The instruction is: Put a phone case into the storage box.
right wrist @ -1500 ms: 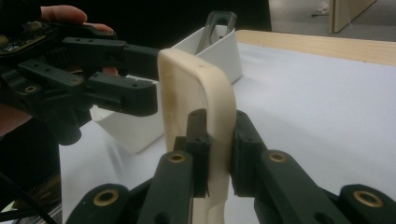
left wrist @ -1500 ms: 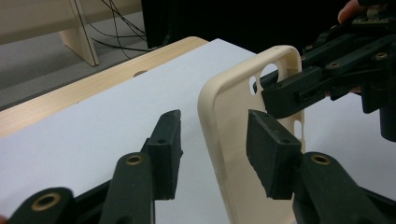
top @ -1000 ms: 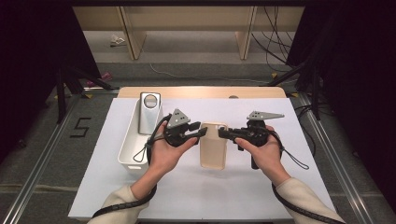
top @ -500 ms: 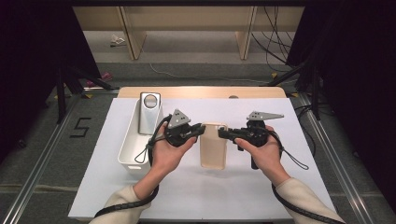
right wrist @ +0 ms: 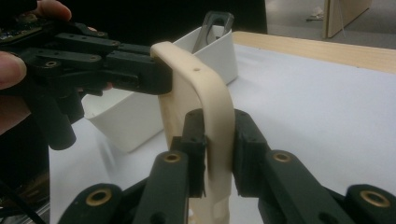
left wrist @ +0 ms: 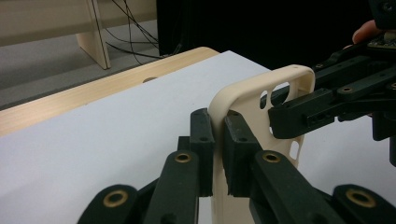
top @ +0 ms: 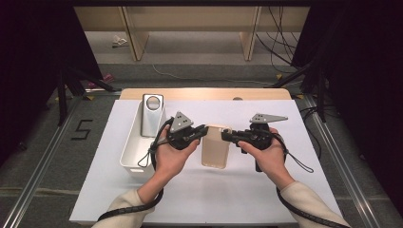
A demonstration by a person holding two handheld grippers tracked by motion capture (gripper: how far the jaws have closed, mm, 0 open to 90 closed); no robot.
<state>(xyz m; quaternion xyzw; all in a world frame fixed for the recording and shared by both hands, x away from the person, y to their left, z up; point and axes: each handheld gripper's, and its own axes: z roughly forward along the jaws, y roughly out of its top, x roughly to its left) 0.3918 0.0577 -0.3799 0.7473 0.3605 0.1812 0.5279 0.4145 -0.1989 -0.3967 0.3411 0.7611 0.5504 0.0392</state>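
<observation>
Both claws grip a cream phone case (top: 216, 147) that stands lifted off the white table (top: 285, 199), held between the two hands near the table's middle. The left claw (left wrist: 218, 135) has just been closing and now clamps one long rim of the case, its pads pressing either side of the thin wall. The right claw (right wrist: 219, 140) clamps the opposite rim near the rounded corner; its jaws have just eased a little wider, yet the pads look to be in contact with the wall. Just to the left stands a white bin (top: 135, 156) with a grey phone (top: 152, 116) leaning inside it. The step in hand looks like a two-sided hold on the case, perhaps a handover or a readying to fit the phone. The next move probably calls for one claw to keep a firm clamp while the other lets go cleanly; if both slacken at once, the light, springy case may twist or drop.
</observation>
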